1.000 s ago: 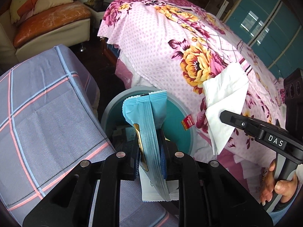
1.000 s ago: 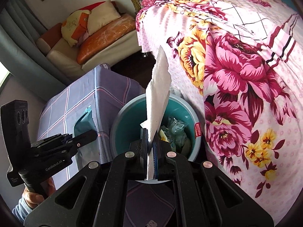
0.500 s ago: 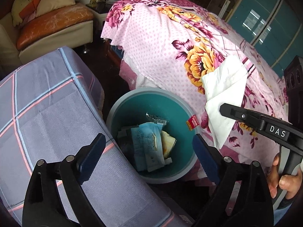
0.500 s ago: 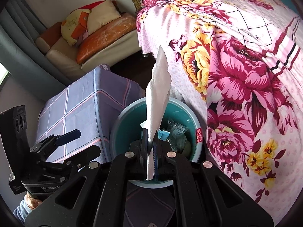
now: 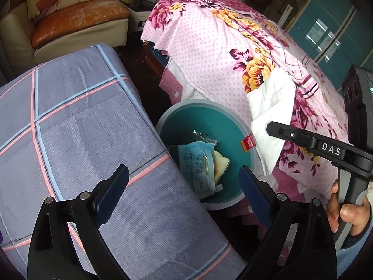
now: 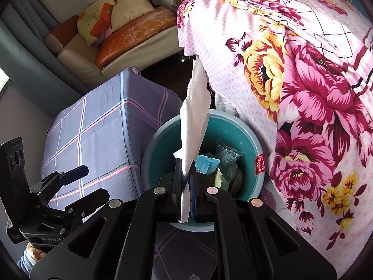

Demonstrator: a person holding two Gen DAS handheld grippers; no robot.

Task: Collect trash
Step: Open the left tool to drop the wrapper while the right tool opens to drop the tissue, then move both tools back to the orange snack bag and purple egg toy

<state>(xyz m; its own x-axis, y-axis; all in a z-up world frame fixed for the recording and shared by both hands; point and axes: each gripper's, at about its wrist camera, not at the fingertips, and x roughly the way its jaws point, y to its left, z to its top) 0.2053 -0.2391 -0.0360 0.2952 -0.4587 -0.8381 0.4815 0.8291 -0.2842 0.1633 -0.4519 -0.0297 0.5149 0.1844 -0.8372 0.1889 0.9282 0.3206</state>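
A round teal bin [image 5: 205, 107] stands on the floor between the bed and a plaid-covered box. In it lies a light blue wrapper [image 5: 195, 163] among other scraps. My left gripper [image 5: 181, 172] hangs open wide above the bin's near side with nothing between its fingers. My right gripper [image 6: 186, 175] is over the bin [image 6: 233, 121], shut on a white tissue [image 6: 194, 116] that stands up from its jaws. A thin gap shows beside the blue pad, so the jaws are just opening. The left wrist view shows the tissue [image 5: 270, 116] at the right.
A bed with a pink floral cover [image 5: 221, 46] rises right of the bin. The grey plaid-covered box [image 5: 70, 128] is on its left. A sofa with an orange cushion [image 5: 77, 23] stands behind. A hand [image 5: 347, 212] holds the right gripper's handle.
My left gripper opened and the blue wrapper fell into the bin. It then drew back a little. The right gripper with the tissue shifted slightly over the bin.
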